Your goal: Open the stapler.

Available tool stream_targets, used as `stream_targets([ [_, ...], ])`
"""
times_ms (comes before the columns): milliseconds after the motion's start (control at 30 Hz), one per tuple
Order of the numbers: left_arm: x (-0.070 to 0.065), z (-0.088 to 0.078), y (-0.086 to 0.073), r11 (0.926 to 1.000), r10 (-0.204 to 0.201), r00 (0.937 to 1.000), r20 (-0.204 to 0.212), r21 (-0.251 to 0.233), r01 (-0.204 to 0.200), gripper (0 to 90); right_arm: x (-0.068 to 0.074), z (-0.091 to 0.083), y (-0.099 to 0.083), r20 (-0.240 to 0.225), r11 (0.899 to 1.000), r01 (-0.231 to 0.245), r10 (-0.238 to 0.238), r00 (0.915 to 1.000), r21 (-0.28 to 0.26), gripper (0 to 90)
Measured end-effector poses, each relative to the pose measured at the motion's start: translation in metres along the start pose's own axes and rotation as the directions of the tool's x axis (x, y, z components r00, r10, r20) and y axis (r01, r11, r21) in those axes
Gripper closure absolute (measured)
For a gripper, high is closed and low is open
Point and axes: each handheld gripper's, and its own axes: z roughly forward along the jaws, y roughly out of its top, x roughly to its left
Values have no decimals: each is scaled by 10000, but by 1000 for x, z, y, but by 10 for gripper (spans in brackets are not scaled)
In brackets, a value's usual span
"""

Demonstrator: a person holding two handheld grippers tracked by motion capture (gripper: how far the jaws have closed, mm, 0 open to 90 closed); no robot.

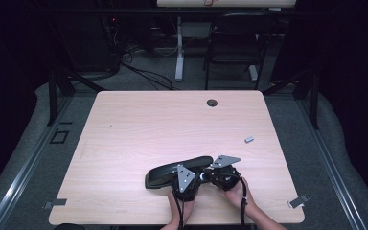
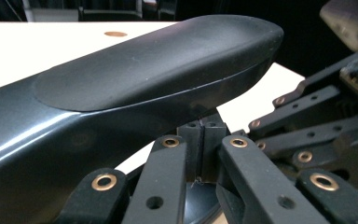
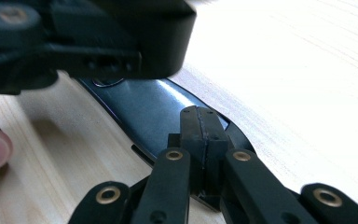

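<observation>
The black case (image 1: 177, 171) lies open near the table's (image 1: 124, 143) front edge, its long lid (image 2: 158, 70) raised and slanting above the left gripper (image 2: 202, 133), whose jaws are pressed together with nothing visible between them, their tips just under the lid's edge. The right gripper (image 3: 200, 128) is likewise closed with pads touching, its tips against the case's glossy lower shell (image 3: 144, 112). In the high view both hands (image 1: 237, 194) come in from the bottom edge, holding the grippers side by side and angled toward the case.
</observation>
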Motion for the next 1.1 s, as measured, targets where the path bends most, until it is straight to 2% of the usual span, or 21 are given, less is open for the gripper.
stream_targets([
  [400, 5, -11, 12, 9972, -276, 9996, 67, -691, 280, 900, -1, 0, 1, -78, 10000, 44, -44, 10000, 45, 900],
  [600, 8, -15, 16, 9962, -460, 9988, 190, -738, 473, 900, -1, 0, 1, -179, 10000, 16, -14, 9998, 89, 900],
  [1100, 12, -20, 22, 9940, -619, 9976, 320, -885, 645, 900, -2, 0, 2, -222, 10000, -18, 19, 9998, 68, 900],
])
